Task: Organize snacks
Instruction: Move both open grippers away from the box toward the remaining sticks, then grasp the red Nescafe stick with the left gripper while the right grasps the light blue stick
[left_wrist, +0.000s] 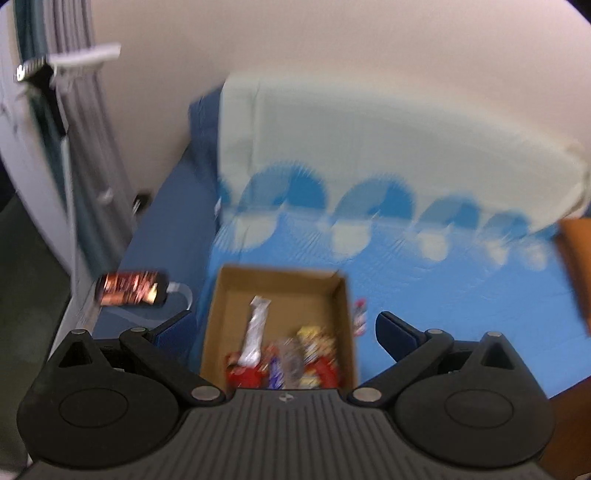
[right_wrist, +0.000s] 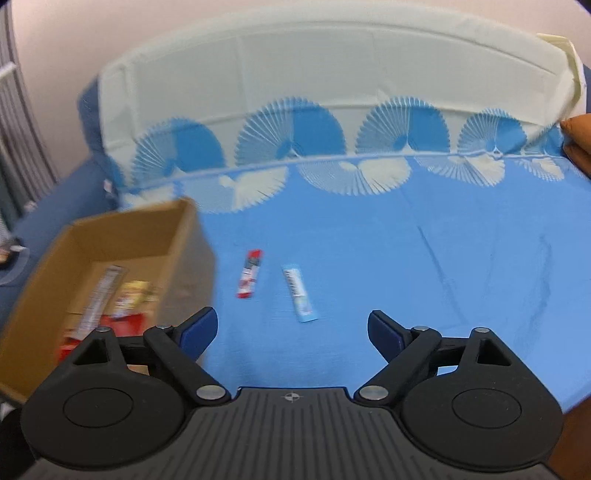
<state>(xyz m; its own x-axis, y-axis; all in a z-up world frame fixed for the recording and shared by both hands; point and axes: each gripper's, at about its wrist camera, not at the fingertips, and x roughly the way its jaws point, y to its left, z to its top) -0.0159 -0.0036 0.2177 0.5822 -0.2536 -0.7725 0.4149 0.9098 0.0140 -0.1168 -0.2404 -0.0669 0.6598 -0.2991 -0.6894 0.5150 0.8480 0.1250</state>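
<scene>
An open cardboard box (left_wrist: 221, 317) stands on the blue bedspread and holds several snack packets (left_wrist: 295, 354), among them a long silver one (left_wrist: 255, 332). My left gripper (left_wrist: 284, 328) hovers above the box, open, with nothing between its fingers. In the right wrist view the same box (right_wrist: 177, 236) is at the left. A red-and-white snack bar (right_wrist: 249, 274) and a light blue snack bar (right_wrist: 300, 293) lie loose on the bedspread to its right. My right gripper (right_wrist: 293, 328) hangs open just short of the blue bar, touching nothing.
A blue bedspread (right_wrist: 424, 258) with white fan patterns covers the bed, its cream end (right_wrist: 332, 62) against the wall. A phone (left_wrist: 131, 288) with a white cable lies on the dark blue surface left of the box. An orange cushion (right_wrist: 578, 140) sits at the right edge.
</scene>
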